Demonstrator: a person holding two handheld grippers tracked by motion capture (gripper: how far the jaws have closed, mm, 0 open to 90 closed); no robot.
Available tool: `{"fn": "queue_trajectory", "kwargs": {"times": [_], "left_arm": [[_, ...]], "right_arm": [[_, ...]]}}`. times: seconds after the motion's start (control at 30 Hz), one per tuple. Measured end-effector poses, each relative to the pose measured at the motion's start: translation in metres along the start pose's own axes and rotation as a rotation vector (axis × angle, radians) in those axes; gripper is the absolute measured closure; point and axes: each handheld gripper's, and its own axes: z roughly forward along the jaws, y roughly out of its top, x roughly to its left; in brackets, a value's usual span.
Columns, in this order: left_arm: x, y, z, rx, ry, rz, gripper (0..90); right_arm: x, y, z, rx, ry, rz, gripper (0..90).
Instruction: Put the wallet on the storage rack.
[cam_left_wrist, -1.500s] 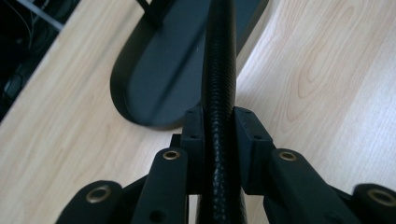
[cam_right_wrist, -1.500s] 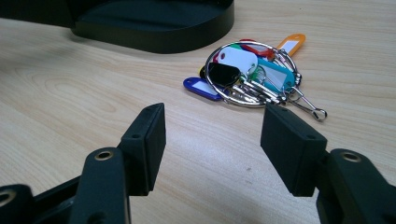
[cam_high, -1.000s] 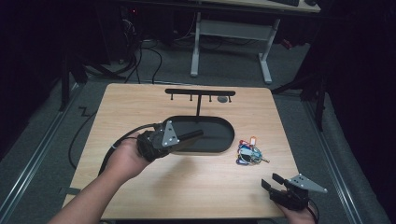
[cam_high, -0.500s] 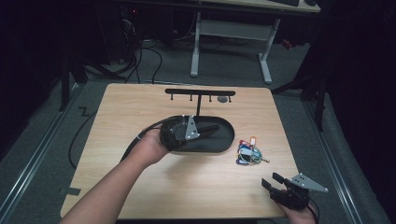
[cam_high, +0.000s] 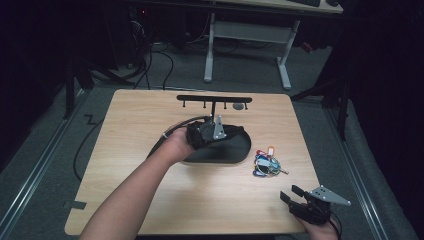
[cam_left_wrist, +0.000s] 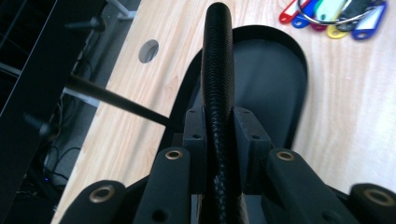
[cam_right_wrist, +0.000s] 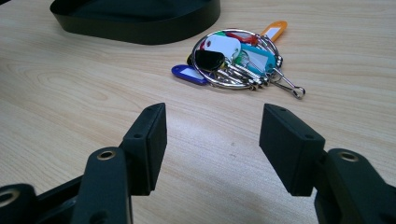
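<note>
In the left gripper view, the left hand-held gripper (cam_left_wrist: 219, 128) has its jaws pinched narrowly on a black ribbed handle (cam_left_wrist: 216, 60), the curved rim of the black oval tray (cam_left_wrist: 273, 70), which runs up the middle of the frame between the two pads. In the high view that same left hand-held gripper (cam_high: 222, 131) sits just above the centre of the frame, over the upper left edge of the tray (cam_high: 235, 152), with the person's forearm (cam_high: 135, 195) reaching up to it from the lower left. Right above the tray stands a black key rack (cam_high: 214, 99), a horizontal bar with small pegs on a thin post, near the upper edge of the counter (cam_high: 125, 165). The right hand-held gripper (cam_high: 295, 196) rests at the lower right of the high view, near the counter's lower edge, and in its own view its jaws (cam_right_wrist: 212, 149) stand wide apart with bare wood between them. A bunch of keys (cam_right_wrist: 236, 58) with coloured tags lies on the counter beyond those jaws, in the upper middle of that view; in the high view the keys (cam_high: 266, 164) lie just right of the tray, well apart from either gripper.
</note>
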Motion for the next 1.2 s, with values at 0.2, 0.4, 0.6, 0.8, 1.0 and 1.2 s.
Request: {"fn": "queue_trajectory", "kwargs": {"times": [0.2,0.4,0.6,0.8,1.0,1.2], "left_arm": [[0.007,0.000,0.019,-0.007,-0.003,-0.006,77.1],[0.009,-0.010,0.037,0.017,-0.005,0.036,77.0],[0.015,-0.016,0.042,0.027,-0.009,0.038,76.5],[0.014,-0.027,0.056,0.143,0.005,0.095,76.3],[0.013,-0.028,0.062,0.200,0.047,0.153,76.4],[0.014,-0.027,0.069,0.233,0.046,0.180,76.4]], "right_arm": [[-0.001,0.000,-0.002,-0.005,-0.001,0.005,41.9],[0.001,-0.001,-0.002,-0.001,0.004,0.005,41.9],[0.001,-0.001,-0.003,-0.006,0.012,0.006,41.9],[0.000,-0.001,-0.003,-0.010,0.010,0.009,41.9],[-0.002,-0.002,-0.003,-0.008,0.010,0.016,41.9],[-0.002,-0.003,-0.004,-0.006,0.013,0.024,41.9]]}}
